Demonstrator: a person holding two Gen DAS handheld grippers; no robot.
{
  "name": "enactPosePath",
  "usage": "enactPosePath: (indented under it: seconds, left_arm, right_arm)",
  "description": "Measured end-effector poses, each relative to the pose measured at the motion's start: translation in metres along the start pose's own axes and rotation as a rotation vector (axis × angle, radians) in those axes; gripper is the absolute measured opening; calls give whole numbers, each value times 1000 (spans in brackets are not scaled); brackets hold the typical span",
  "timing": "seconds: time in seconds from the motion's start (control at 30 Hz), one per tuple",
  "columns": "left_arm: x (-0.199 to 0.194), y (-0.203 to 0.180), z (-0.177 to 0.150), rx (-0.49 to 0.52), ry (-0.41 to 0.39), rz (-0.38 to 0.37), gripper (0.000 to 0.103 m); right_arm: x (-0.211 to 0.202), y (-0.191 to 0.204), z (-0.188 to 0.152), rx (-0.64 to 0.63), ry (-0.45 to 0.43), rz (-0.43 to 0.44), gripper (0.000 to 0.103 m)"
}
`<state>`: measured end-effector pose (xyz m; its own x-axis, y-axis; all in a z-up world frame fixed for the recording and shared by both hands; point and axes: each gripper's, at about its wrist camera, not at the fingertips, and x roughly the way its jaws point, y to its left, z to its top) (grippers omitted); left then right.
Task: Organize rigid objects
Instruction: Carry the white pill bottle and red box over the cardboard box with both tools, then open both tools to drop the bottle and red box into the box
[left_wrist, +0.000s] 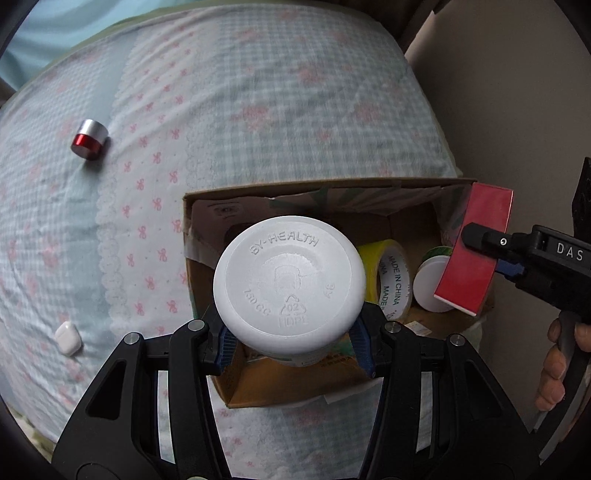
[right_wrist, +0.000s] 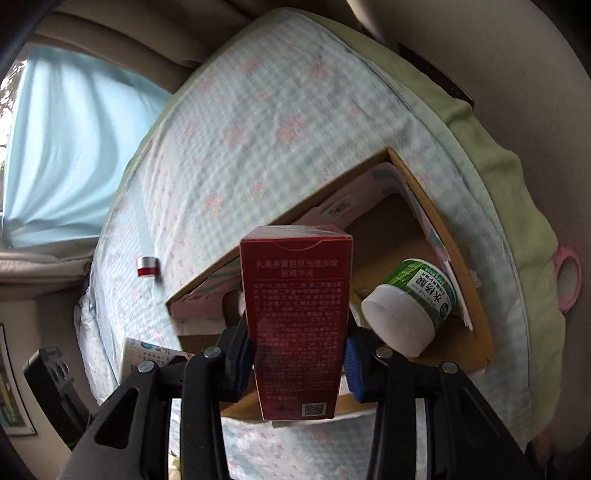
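While both hover over the cardboard box (left_wrist: 373, 206) on the bedspread (left_wrist: 258, 110), the left gripper (left_wrist: 291, 339) clamps a white BY-HEALTH bottle (left_wrist: 290, 280) and the right gripper (right_wrist: 299, 354) pinches a red carton (right_wrist: 297, 317); yellow tape (left_wrist: 391, 277) and a green-labelled jar (right_wrist: 410, 310) lie inside.

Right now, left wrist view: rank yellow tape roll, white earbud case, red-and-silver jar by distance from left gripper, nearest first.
From the left gripper:
1. Yellow tape roll, inside the cardboard box, just right.
2. White earbud case, on the bedspread, left.
3. Red-and-silver jar, bedspread, far upper left.
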<state>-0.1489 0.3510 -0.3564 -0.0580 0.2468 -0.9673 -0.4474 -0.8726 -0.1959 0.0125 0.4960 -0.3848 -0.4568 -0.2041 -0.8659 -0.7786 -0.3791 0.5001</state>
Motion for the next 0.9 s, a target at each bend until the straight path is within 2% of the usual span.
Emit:
enactPosePath:
  seconds: [0.07,0.13,0.23,0.33,0.43,0.5,0.67,0.7,0.73,0.77,0.8,0.9]
  left_arm:
    - [10,0,0,7,15,4,47]
    - [17,-1,0,17,25,9,47]
    - [24,0,-1,32,40,11,47]
    - [29,-3,-4,61,55,14,47]
    - [33,-6,-9,89,66,21,47]
    - [34,-6,-11,95,70,23,47]
    - [31,-10,-11,122,56,25,47]
    - [29,-11,-10,130,51,30,52]
    - [27,-13,-10,140,45,36,64]
    - [24,-15,-11,150,36,43,101]
    - [20,-16,-12,160,17,42,103]
    - [12,-13,-16,175,5,42,103]
  right_arm:
    - [0,6,2,-90,-43,-32,38]
    - [-1,18,3,-261,-96,-63,38]
    - [1,51,-11,-712,-148,-182,38]
    - [12,66,-34,-1074,-109,-250,38]
    - [26,67,-51,-1294,-39,-315,38]
    - [30,66,-55,-1369,-30,-344,38]
    - [39,68,-55,-1415,-17,-392,40]
    - [39,69,-57,-1429,-29,-408,43]
    - [38,70,-60,-1450,-42,-420,58]
    - [36,69,-62,-1467,-46,-421,82]
    - [34,68,-63,-1480,-39,-425,103]
    - [29,63,-66,-1477,17,-435,103]
